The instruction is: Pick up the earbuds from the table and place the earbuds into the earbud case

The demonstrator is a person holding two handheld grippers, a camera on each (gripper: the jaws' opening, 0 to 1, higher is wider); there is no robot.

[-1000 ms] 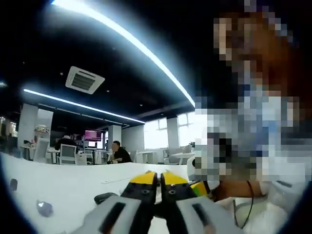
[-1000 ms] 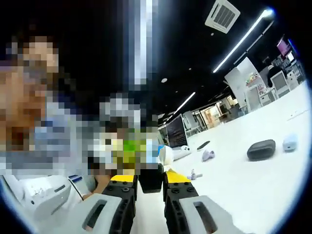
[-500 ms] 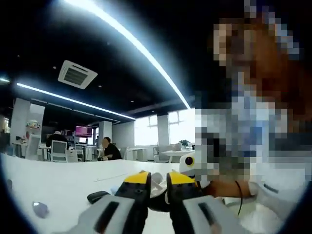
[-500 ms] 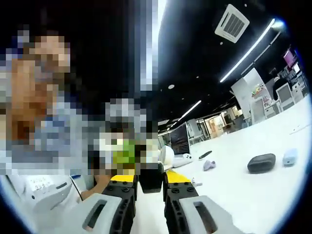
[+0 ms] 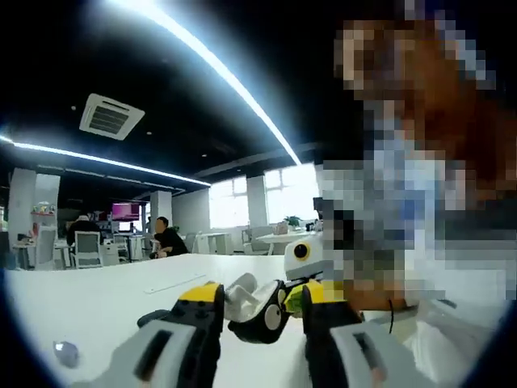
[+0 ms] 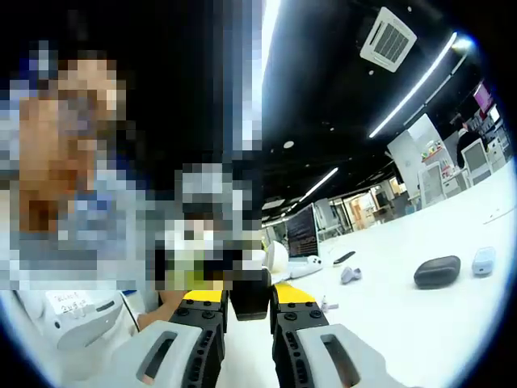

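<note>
A black earbud case [image 5: 260,317] hangs open in the left gripper view, with a white part [image 5: 241,289] showing at its top left. My left gripper [image 5: 258,294] is open, its yellow-tipped jaws standing on either side of the case without touching it. In the right gripper view my right gripper [image 6: 250,289] is shut on the black case [image 6: 250,305], held above the white table [image 6: 404,323]. Whether an earbud lies in the case I cannot tell. A small lilac piece [image 6: 349,275] lies on the table further off.
A dark grey pouch [image 6: 436,271] and a light blue item [image 6: 483,260] lie on the table to the right. A flat black item [image 5: 153,318] and a small lilac piece [image 5: 65,352] lie left of the left jaws. A person sits close behind the case.
My left gripper's jaws were shut a second ago and have spread wide; the open case now shows between them. The right gripper keeps its hold on the case.
</note>
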